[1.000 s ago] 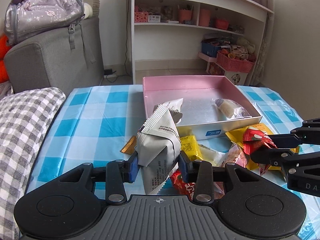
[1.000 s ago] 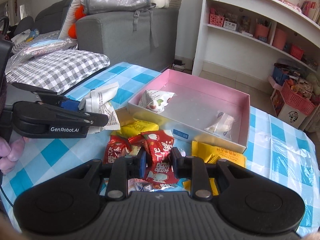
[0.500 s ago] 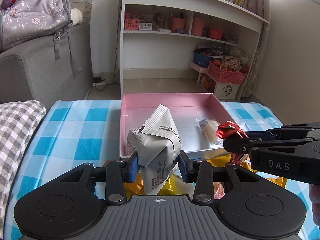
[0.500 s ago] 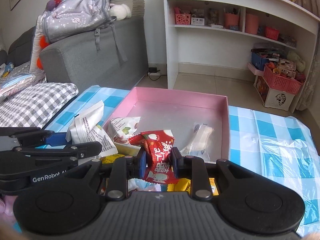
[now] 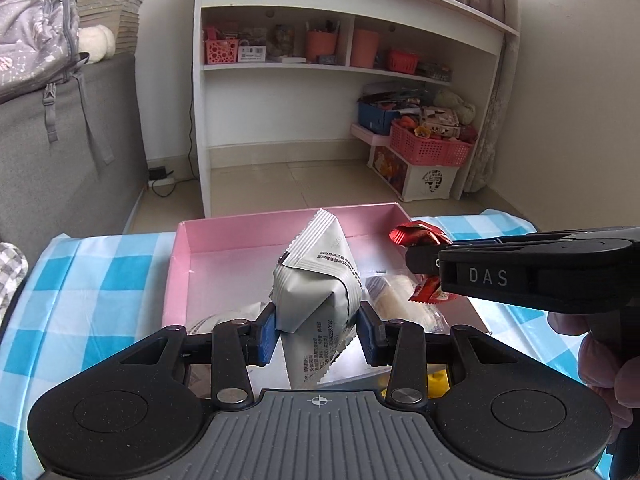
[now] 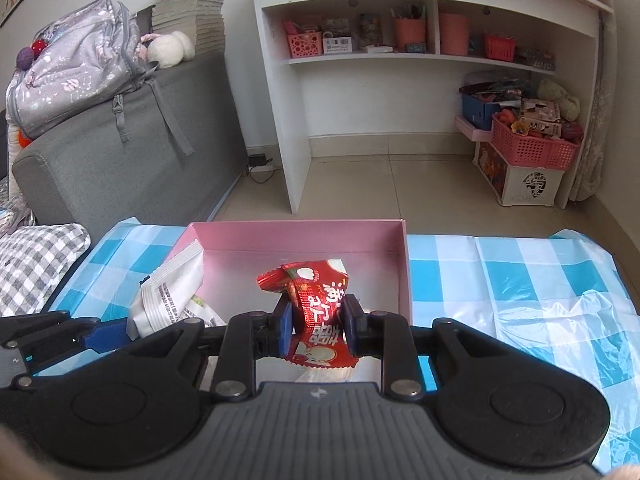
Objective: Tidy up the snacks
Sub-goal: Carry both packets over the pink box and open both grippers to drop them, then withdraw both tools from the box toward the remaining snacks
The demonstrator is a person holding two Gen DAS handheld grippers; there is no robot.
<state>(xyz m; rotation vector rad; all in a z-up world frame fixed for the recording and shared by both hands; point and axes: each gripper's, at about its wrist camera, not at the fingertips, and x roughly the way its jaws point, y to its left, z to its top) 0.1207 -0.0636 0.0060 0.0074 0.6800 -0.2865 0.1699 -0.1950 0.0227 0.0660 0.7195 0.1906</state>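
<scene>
My left gripper [image 5: 318,330] is shut on a white snack packet with grey print [image 5: 316,280], held upright over the pink box [image 5: 180,272]. My right gripper [image 6: 316,326] is shut on a red foil snack packet [image 6: 316,304], also above the pink box [image 6: 404,264]. In the left wrist view the right gripper [image 5: 416,264] comes in from the right with the red packet [image 5: 414,236] in it. In the right wrist view the white packet [image 6: 168,292] shows at the left. A clear-wrapped pastry [image 5: 394,296] lies inside the box.
The box stands on a blue-and-white checked tablecloth [image 6: 520,276]. Yellow packets [image 5: 436,384] lie just in front of the box. Beyond the table are a white shelf unit [image 6: 400,80], a grey sofa with a backpack [image 6: 80,68] and pink baskets [image 6: 532,148].
Both grippers have moved forward from the snack pile to above the pink box, each keeping its packet. The right gripper has rolled, so its view is now level.
</scene>
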